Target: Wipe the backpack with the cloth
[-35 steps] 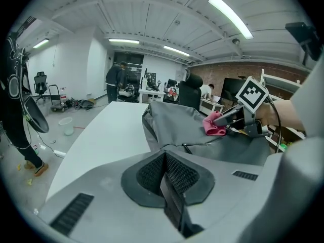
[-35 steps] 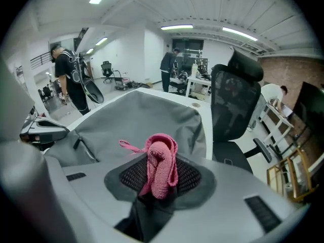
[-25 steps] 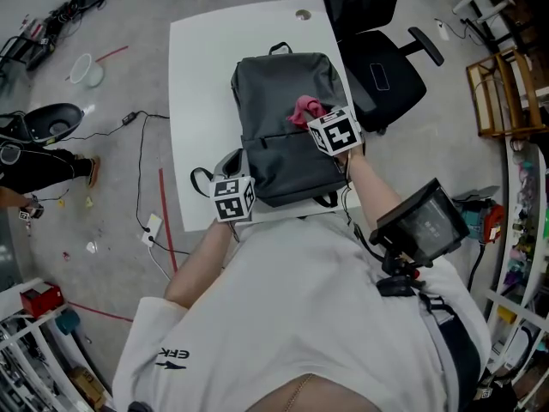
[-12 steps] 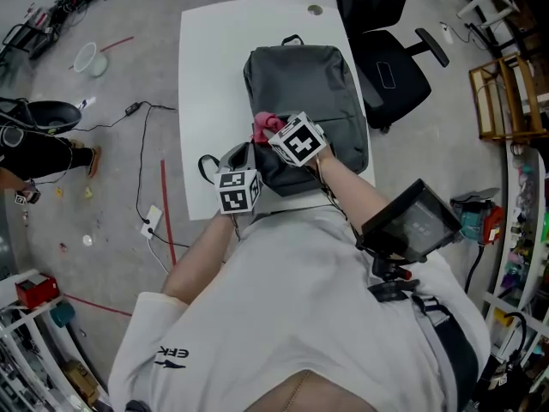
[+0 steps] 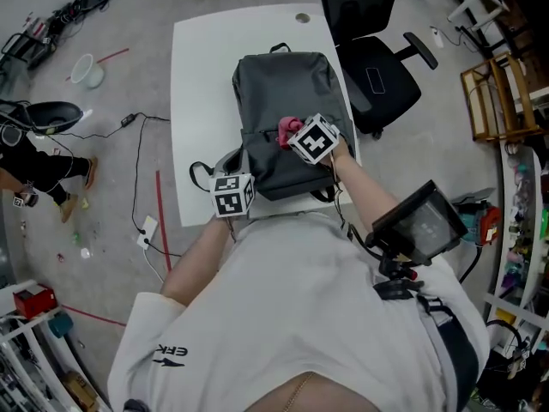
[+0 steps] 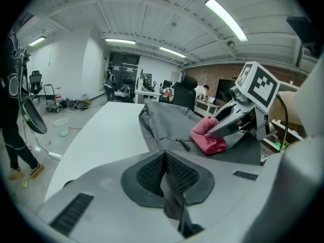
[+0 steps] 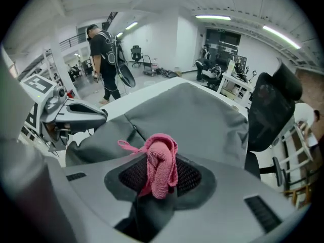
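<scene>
**Pink cloth held against the grey backpack on a white table**

The right gripper [image 7: 161, 182] is clenched on the pink cloth [image 5: 288, 130], which bunches up between its jaws. The left gripper view shows the cloth touching the backpack's [image 5: 283, 88] front panel, near the lower middle. The backpack lies flat on the table [image 5: 199, 75] with its top handle pointing away from the person. The left gripper [image 6: 164, 170] has its jaws pressed together with nothing between them. It sits at the backpack's near left corner, beside a loose strap [image 5: 199, 178]. A black office chair [image 5: 377, 67] stands just beyond the table's right edge. Cables [image 5: 141, 157] trail across the floor to the left.
</scene>
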`<state>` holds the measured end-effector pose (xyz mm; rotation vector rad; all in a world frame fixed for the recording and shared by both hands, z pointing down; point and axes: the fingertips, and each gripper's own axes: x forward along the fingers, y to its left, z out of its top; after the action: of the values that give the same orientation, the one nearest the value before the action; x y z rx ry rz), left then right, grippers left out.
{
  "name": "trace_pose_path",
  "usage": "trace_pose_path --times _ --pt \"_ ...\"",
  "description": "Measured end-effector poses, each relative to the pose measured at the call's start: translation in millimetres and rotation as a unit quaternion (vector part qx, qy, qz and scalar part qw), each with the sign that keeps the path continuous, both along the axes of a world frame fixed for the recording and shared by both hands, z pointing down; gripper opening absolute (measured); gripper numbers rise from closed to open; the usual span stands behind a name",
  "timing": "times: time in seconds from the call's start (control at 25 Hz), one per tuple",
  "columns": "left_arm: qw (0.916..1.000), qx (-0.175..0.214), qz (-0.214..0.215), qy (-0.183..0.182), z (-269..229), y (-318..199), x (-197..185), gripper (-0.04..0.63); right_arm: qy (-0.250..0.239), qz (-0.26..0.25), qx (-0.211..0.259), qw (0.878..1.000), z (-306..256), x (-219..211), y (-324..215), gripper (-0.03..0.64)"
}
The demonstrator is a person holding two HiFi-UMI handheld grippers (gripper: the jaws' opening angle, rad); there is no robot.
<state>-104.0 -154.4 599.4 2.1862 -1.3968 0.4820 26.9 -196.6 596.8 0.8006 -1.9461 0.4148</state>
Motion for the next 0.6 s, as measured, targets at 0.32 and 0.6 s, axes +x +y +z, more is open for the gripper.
trace_pose_path --times 0.32,0.6 --pt "0.9997 -0.002 -0.025 -0.006 -1.5 0.6 -0.7 0.003 0.048 0.048 -0.011 0.998 -14.0 91.3 -5.7 0.129" --pt "0.9989 0.000 -0.044 -0.015 -2.2 10.0 -4.3 0.003 0.035 0.057 -0.008 0.998 -18.1 99.3 2.2 0.129"
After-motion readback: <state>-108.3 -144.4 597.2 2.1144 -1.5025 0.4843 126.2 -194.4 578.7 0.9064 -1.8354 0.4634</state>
